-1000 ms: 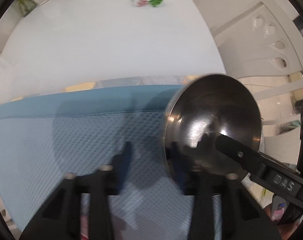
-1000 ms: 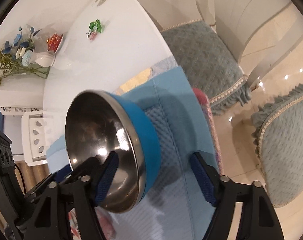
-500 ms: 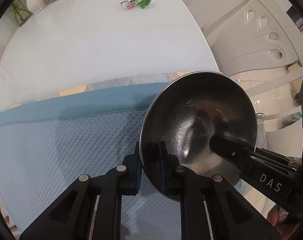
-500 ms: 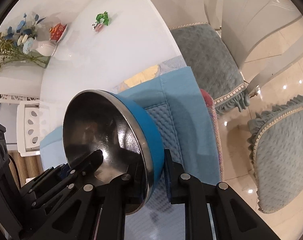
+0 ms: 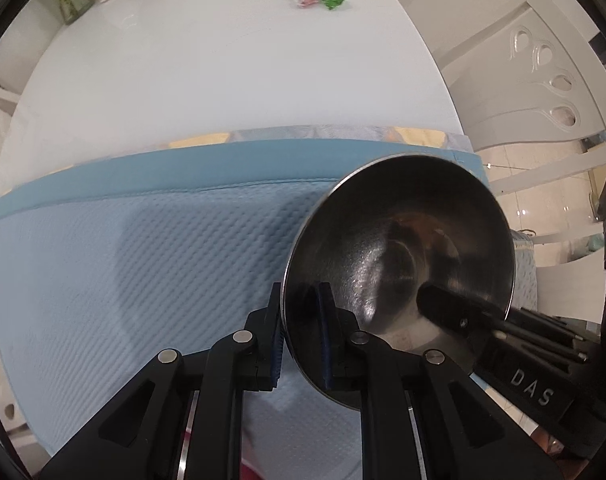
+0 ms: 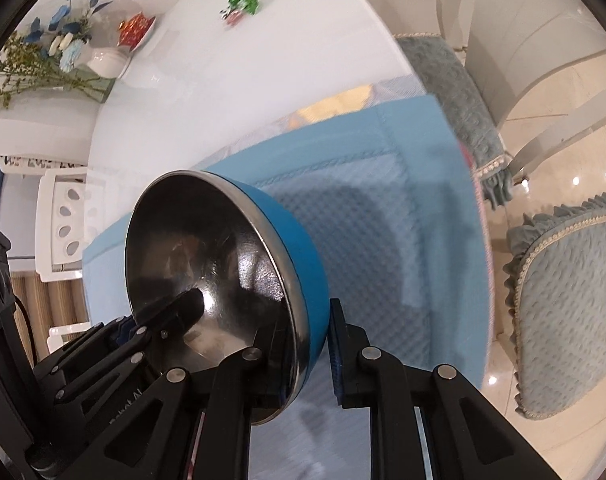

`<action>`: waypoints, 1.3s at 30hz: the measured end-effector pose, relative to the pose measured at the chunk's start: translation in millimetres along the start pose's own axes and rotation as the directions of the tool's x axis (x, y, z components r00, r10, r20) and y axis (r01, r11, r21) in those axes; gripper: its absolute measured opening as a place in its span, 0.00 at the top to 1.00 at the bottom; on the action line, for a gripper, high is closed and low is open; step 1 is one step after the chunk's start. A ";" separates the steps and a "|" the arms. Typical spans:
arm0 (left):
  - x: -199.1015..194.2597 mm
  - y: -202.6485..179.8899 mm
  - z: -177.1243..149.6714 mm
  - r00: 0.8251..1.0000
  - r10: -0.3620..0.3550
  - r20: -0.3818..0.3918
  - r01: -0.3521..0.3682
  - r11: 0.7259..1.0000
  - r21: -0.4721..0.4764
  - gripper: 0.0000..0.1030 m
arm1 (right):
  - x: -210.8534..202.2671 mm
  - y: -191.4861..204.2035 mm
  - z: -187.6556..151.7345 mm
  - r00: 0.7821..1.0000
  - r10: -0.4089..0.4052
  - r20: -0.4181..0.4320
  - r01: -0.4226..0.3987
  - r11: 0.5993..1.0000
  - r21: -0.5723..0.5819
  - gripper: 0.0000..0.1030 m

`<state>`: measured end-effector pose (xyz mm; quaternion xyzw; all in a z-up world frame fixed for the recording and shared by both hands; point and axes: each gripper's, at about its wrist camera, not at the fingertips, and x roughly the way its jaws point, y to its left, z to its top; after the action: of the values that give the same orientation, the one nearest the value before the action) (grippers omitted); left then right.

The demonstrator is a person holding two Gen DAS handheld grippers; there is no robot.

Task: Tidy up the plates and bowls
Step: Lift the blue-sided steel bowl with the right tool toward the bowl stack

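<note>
Bowl (image 5: 399, 264) tilted above the mat, rim clamped by left gripper (image 5: 299, 336) and right gripper (image 6: 307, 356).

Both wrist views look down closely; both share the bowl (image 5: 399, 264).

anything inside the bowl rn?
No contents: the bowl has bare steel inside, with one finger of each gripper over its rim. Below it lies the blue mat; the patch right under the bowl is hidden.
</note>
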<state>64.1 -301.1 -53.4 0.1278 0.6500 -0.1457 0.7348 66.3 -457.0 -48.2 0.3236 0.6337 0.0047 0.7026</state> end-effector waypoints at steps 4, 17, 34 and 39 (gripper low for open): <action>-7.4 -0.6 -6.6 1.000 0.004 0.004 -0.004 1.000 -0.012 0.88 | 0.2 4.9 -8.6 1.000 0.020 -0.009 -0.020 1.000 0.006 0.85; -34.6 20.5 -16.3 0.999 -0.012 0.038 0.014 0.998 -0.060 0.88 | -19.8 49.2 -31.0 1.000 0.006 0.011 -0.005 0.998 -0.061 0.85; -97.4 68.8 -49.3 0.994 -0.011 0.112 0.023 0.994 -0.109 0.88 | -40.2 102.1 -55.9 0.999 0.014 0.038 -0.009 0.991 -0.137 0.84; -103.3 80.6 -56.5 0.991 -0.011 0.130 0.028 0.992 -0.124 0.88 | -39.1 112.1 -62.9 1.000 0.012 0.028 -0.008 0.988 -0.157 0.84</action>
<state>31.3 -200.4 42.2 0.0654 0.6102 -0.1198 0.7804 47.6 -356.4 39.0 0.2706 0.6194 0.0531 0.7351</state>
